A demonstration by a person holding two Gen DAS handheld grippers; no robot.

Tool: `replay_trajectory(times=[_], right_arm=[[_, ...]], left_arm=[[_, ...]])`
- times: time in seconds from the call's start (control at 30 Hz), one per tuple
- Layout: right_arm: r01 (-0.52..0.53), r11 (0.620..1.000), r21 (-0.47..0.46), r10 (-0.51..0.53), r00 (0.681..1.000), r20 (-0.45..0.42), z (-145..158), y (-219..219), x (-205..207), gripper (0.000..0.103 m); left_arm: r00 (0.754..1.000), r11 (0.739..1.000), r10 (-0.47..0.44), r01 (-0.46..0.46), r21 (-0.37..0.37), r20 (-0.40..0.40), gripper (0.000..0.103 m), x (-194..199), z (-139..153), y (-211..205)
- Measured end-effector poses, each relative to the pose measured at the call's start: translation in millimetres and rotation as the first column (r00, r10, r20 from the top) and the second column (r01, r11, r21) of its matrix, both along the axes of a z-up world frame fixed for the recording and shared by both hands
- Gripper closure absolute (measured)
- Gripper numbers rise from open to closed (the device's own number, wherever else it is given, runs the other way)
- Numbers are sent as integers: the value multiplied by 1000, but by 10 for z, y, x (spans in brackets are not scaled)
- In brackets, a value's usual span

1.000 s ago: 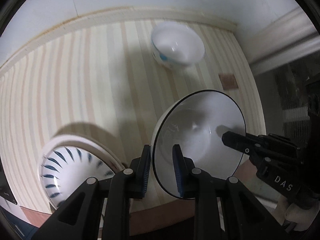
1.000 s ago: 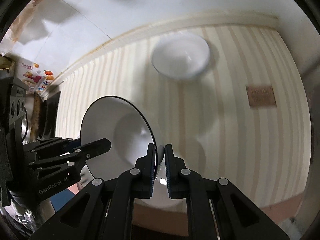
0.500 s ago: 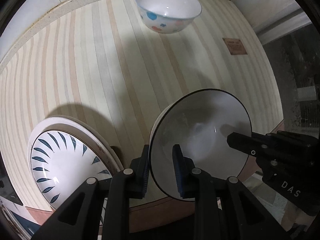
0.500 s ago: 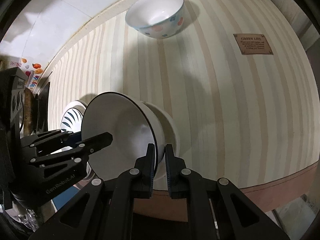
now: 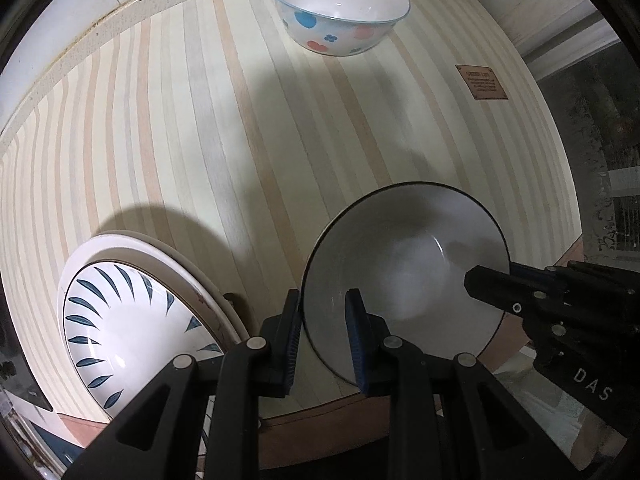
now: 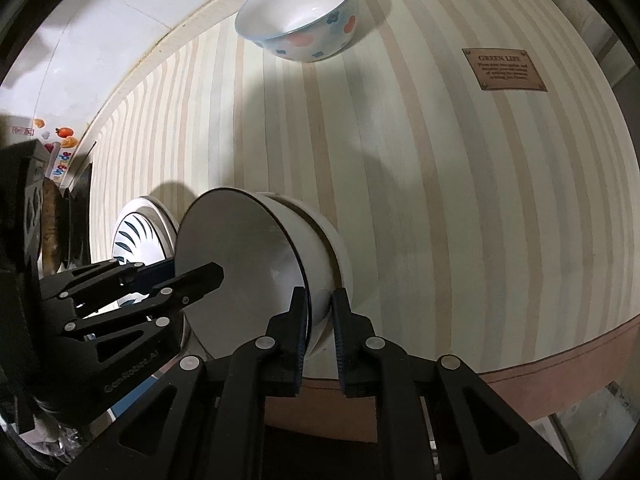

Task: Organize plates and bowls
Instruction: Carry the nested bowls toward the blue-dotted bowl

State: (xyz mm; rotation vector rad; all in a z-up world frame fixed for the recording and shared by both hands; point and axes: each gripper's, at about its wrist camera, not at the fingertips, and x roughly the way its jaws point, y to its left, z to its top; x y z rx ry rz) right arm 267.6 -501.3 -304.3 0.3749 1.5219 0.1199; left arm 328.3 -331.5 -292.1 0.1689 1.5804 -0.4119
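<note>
Both grippers' jaws clamp the black-rimmed bowl (image 5: 404, 272); brown plaque (image 6: 504, 69) reads "GREEN LIFE".

White bowl with thin black rim (image 5: 404, 280) nested in second white bowl (image 6: 340, 252), near front edge of striped table (image 5: 224, 128). Leaf-pattern plates (image 5: 132, 320) stacked left of it. Spotted bowl (image 5: 340, 8) upright, far behind, near wall.
</note>
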Motion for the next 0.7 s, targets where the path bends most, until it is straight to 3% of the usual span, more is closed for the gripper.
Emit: replay_trajectory(times=[0.43, 0.7], right_arm=[[-2, 1000, 9, 2, 1000, 2, 26, -37, -16, 87], [34, 995, 95, -40, 998, 57, 324, -238, 55, 87]], left_arm=[[1000, 1000, 3, -3, -19, 12, 83, -35, 79, 43], [987, 997, 65, -58, -46, 149, 83, 46, 575, 267]])
